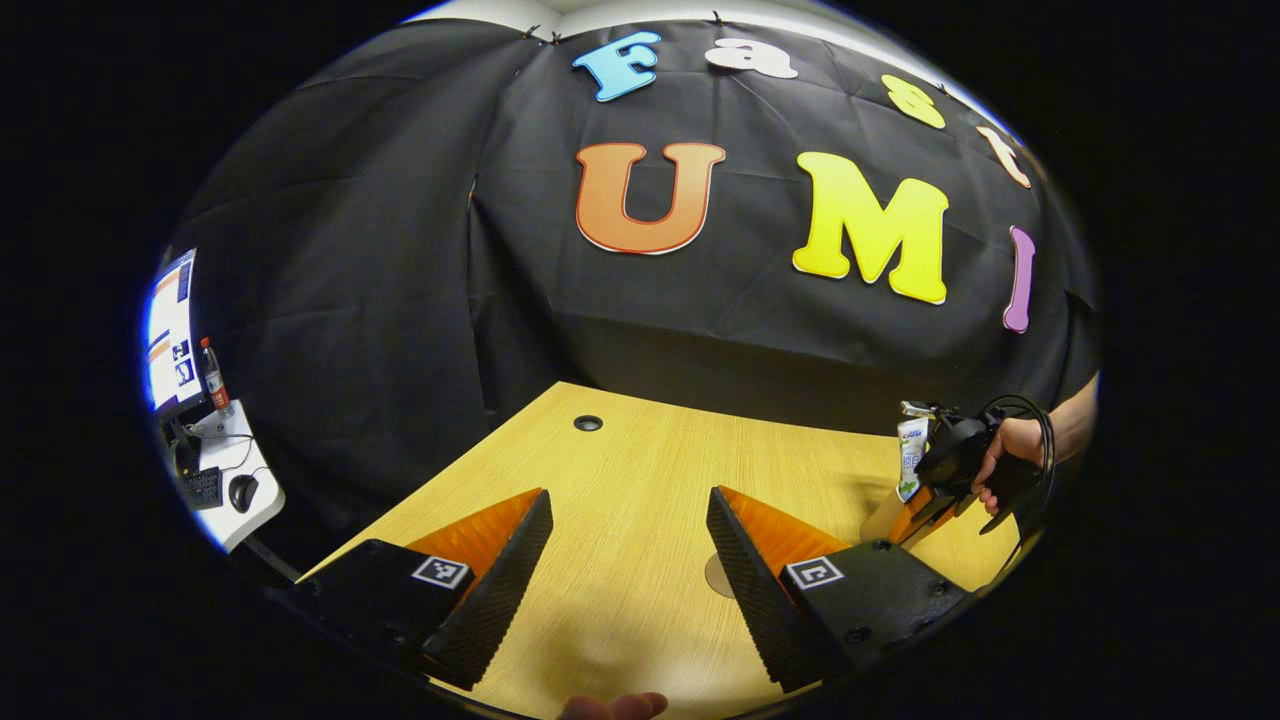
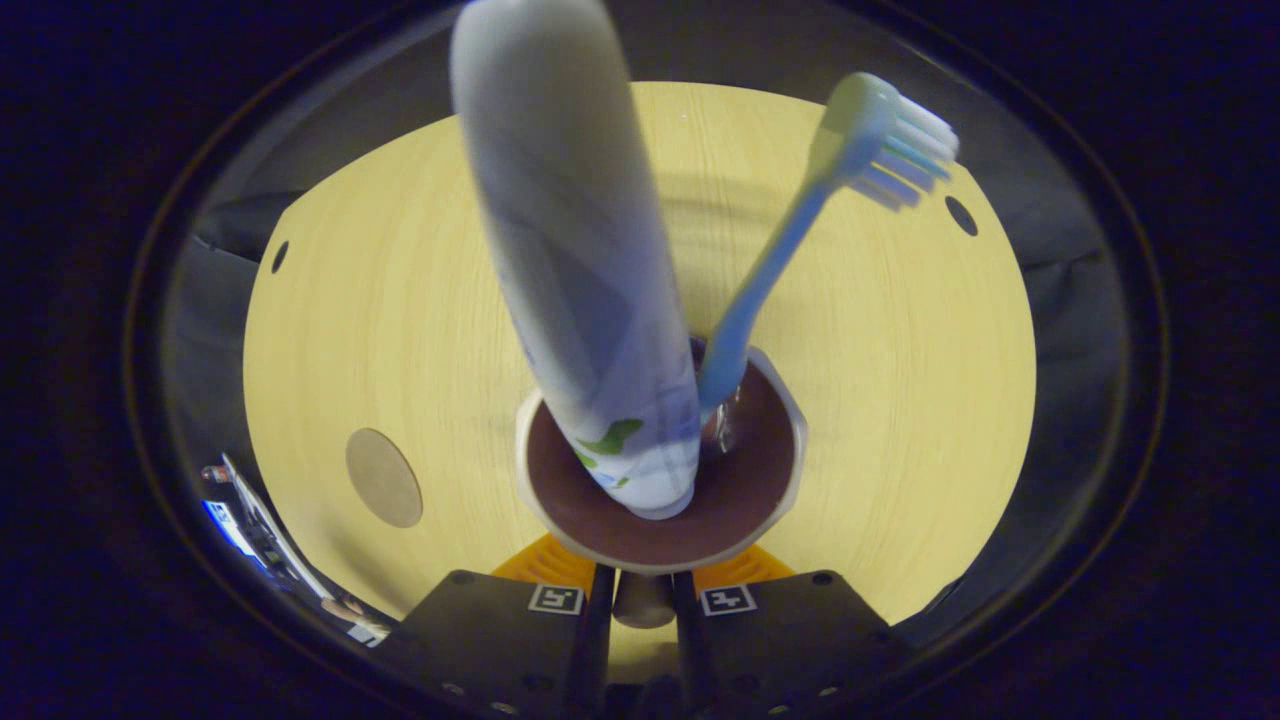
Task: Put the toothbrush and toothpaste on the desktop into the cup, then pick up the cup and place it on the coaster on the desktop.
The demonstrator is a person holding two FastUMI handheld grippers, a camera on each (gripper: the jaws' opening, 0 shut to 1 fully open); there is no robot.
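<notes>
Looking down in the right gripper view, a cup (image 2: 770,505) with a pale rim and dark brown inside holds a white toothpaste tube (image 2: 575,250) and a blue toothbrush (image 2: 770,270), bristles up. My right gripper (image 2: 643,582) is shut on the cup's handle (image 2: 643,603) at the near rim. A round tan coaster (image 2: 383,478) lies on the desk to the cup's left. In the left gripper view my left gripper (image 1: 628,495) hangs open over the wooden desk, with the coaster's edge (image 1: 716,578) beside its right finger. Far right, a hand holds the right gripper (image 1: 925,505) on the cup (image 1: 883,517) with the toothpaste (image 1: 910,455).
The light wooden desk (image 1: 620,560) has a round cable hole (image 1: 588,423) near its back edge and two more (image 2: 961,215) (image 2: 279,256). At far left stands a white side table (image 1: 225,480) with a monitor, bottle, keyboard and mouse. A fingertip (image 1: 612,707) shows at the bottom edge.
</notes>
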